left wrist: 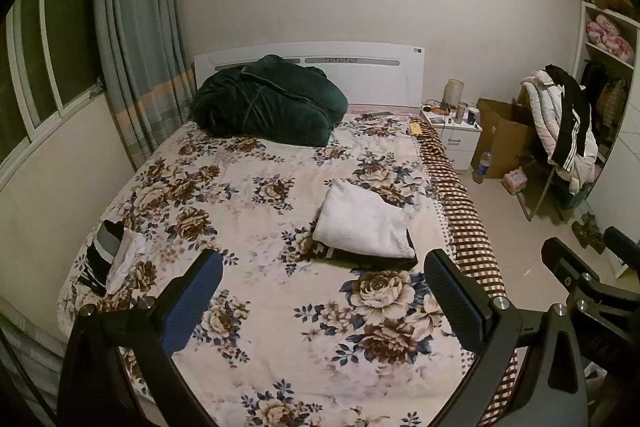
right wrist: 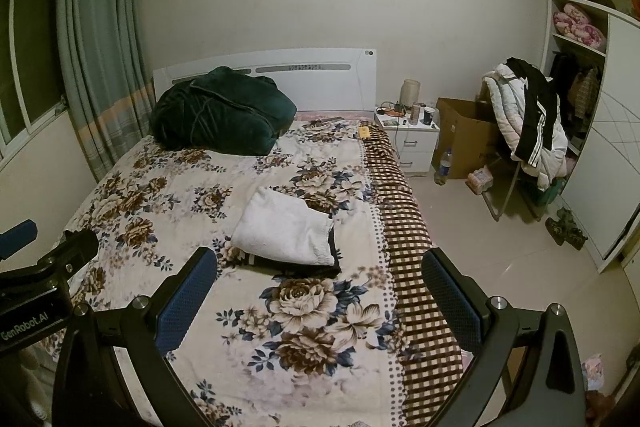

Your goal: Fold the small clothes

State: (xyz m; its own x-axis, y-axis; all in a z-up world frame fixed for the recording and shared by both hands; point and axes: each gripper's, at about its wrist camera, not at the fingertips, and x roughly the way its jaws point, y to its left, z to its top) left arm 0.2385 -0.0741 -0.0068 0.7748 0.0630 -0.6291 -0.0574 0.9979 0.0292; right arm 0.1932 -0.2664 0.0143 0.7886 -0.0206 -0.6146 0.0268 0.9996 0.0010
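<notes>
1. Blue pads line the fingers of the left gripper (left wrist: 322,301), and its two fingers stand wide apart with nothing between them. It hangs above the near end of the bed (left wrist: 256,359).
2. The right gripper (right wrist: 320,297) looks the same: fingers spread wide, nothing held. It hangs over the near right side of the bed, above the checked blanket (right wrist: 404,227) that runs along the bed's edge.
3. Out past both grippers lies a white folded cloth (left wrist: 362,221). It sits on top of a dark folded cloth (left wrist: 372,259), like a small pile, on the right half of the flowery cover.
4. Near the left edge of the bed is a loose heap of small clothes (left wrist: 110,259), striped dark and white. I think these are not folded yet.
5. Those clothes look soft, light and floppy. They will sag when lifted, so I would pinch two corners or a hem, one with each gripper, and pull the cloth flat first.
6. A big green blanket (left wrist: 268,101) is bunched up at the head of the bed, well away.
</notes>
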